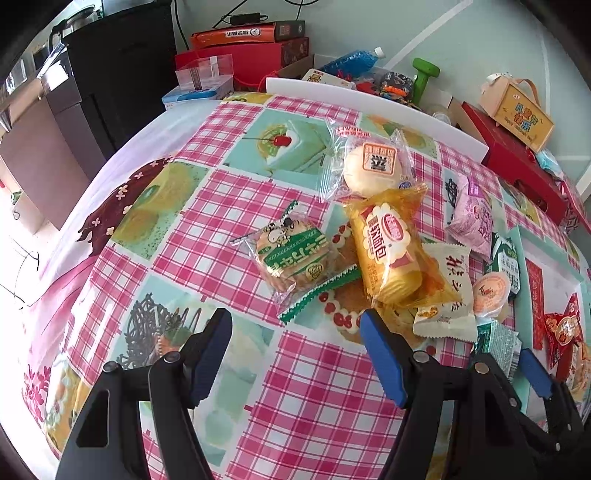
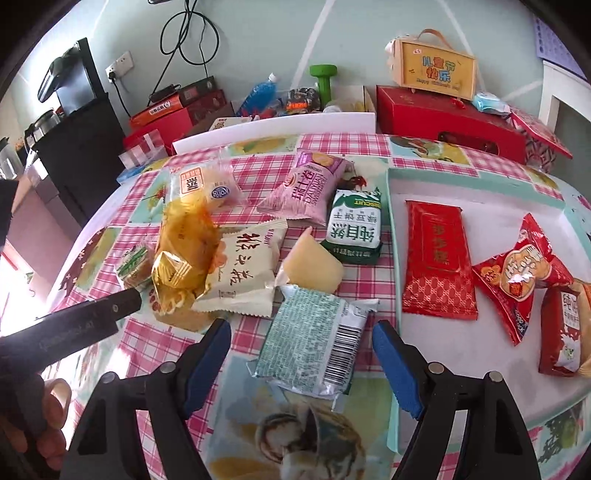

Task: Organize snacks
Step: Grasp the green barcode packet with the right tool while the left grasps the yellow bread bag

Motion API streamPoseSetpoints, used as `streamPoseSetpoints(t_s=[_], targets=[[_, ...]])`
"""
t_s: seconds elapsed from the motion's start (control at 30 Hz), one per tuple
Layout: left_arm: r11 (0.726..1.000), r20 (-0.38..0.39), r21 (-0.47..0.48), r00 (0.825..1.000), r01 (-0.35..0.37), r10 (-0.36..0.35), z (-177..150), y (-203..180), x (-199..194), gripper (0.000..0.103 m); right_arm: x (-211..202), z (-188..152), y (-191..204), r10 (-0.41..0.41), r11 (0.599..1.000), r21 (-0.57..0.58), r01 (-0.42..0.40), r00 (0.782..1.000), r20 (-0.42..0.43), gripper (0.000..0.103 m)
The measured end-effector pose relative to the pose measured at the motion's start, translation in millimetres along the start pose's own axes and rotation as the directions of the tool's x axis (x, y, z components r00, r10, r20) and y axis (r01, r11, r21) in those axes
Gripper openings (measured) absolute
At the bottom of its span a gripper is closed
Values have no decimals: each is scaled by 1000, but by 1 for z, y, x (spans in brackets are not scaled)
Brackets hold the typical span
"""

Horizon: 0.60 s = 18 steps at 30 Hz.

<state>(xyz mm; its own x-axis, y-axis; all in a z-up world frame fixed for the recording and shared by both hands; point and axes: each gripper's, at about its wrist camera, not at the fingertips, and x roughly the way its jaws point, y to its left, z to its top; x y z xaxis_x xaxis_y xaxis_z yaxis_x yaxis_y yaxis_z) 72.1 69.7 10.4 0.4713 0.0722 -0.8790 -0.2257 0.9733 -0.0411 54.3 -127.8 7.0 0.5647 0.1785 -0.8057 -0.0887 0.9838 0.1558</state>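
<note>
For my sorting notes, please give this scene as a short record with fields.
surface: pink checked tablecloth
tray: white tray with pale green rim, holding red snack packets
loose pile: yellow bread packet, cream paper-look packet, pink packet
right gripper: open around the pale green foil packet, pads apart from it
left gripper: open, empty

A lived-in home room — the counter [image 2: 325,147] wears a pink plaid cake-print cloth, gift boxes [image 2: 443,118] and a green dumbbell [image 2: 325,79] crowd the wall behind, and a kettle [image 1: 75,18] sits on a dark cabinet [image 1: 122,62] — household clutter throughout.
</note>
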Motion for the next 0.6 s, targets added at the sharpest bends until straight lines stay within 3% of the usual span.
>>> streamPoseSetpoints(t_s=[0.13, 0.43, 0.6], targets=[[1000, 24, 6, 1000, 7, -7, 6, -3, -4, 73, 5, -1, 5, -59, 998, -21, 59, 998, -4, 68], [997, 86, 40, 994, 61, -64, 27, -20, -10, 73, 13, -1, 1, -52, 999, -5, 52, 998, -35, 57], [989, 50, 33, 988, 147, -148, 33, -31, 8, 66, 14, 1, 4, -67, 997, -27, 66, 997, -32, 56]])
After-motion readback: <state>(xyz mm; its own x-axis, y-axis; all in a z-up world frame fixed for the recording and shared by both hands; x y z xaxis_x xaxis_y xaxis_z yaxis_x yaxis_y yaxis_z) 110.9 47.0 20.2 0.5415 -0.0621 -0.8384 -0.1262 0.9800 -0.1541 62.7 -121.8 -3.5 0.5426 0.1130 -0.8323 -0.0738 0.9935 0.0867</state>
